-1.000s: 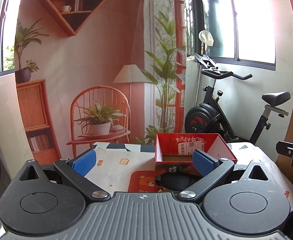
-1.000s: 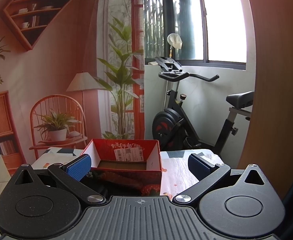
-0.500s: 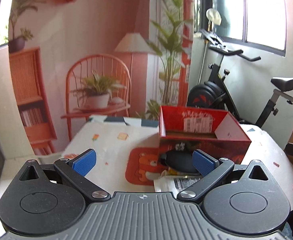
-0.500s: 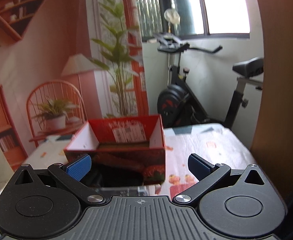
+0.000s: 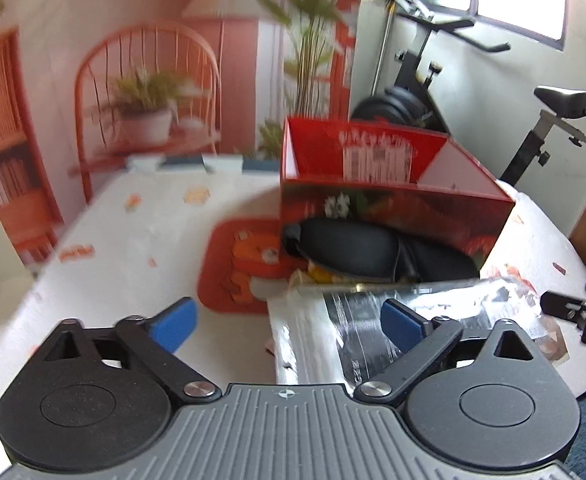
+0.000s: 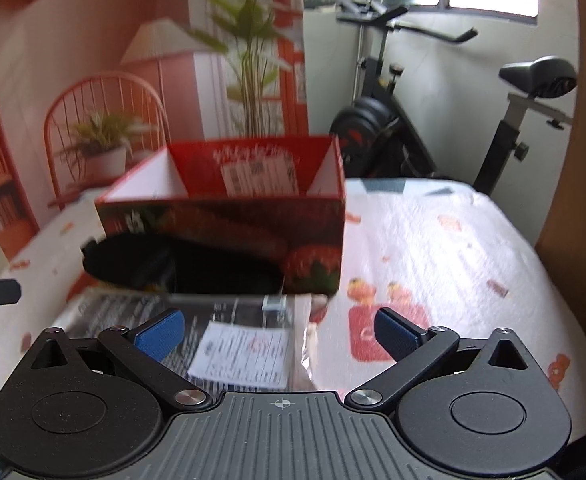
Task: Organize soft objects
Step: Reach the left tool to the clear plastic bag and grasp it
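Observation:
A red open-topped box stands on the table, also in the right wrist view. A black soft object lies against its front wall, seen too from the right wrist. A clear plastic-wrapped package with a white label lies in front of that. My left gripper is open and empty, above the package's left edge. My right gripper is open and empty, above the package's right end. The right gripper's tip also shows in the left wrist view.
The table has a white cloth with cartoon prints and an orange bear patch. An exercise bike stands behind the table at the right. A printed backdrop hangs behind. A wooden panel is at the far right.
Both grippers have tilted down and moved closer over the table. The box and black object now look larger, and the wrapped package has come into view beneath the fingers. Both stay open.

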